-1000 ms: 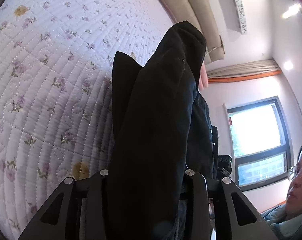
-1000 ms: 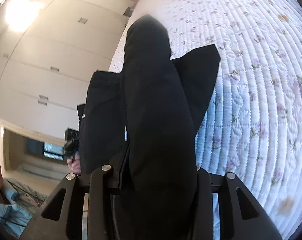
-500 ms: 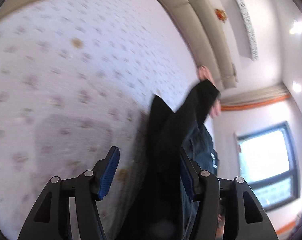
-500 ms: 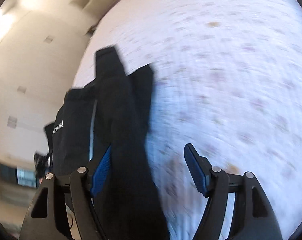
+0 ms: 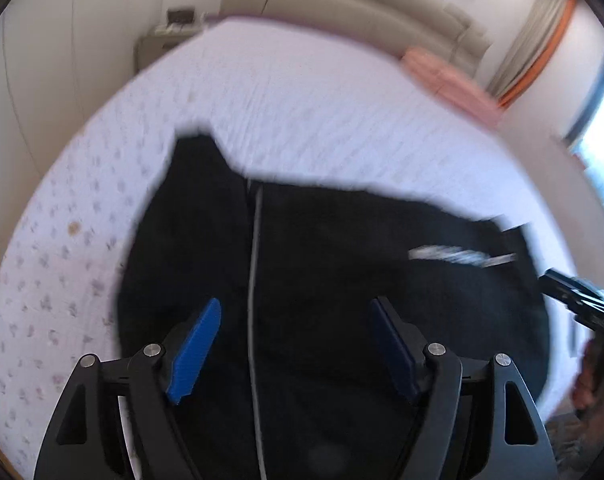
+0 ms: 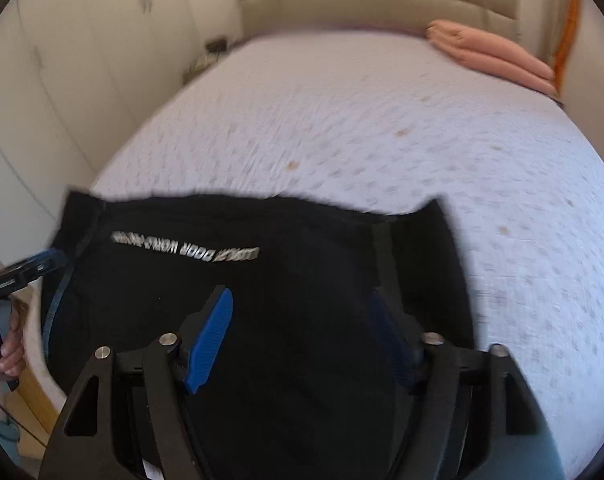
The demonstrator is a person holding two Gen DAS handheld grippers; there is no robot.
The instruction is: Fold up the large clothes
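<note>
The black garment lies spread on the bed, at its near edge, away from the pink pillow by the headboard. Your left gripper hovers over it, jaws opening, nothing gripped. Your right gripper hovers likewise, jaws apart but closing, empty.

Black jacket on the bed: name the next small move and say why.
Probably lower both tongs to the black jacket's far edge and pinch it for the next fold. It lies spread on the quilted bed, while the left tongs and right tongs hover above it empty.
</note>
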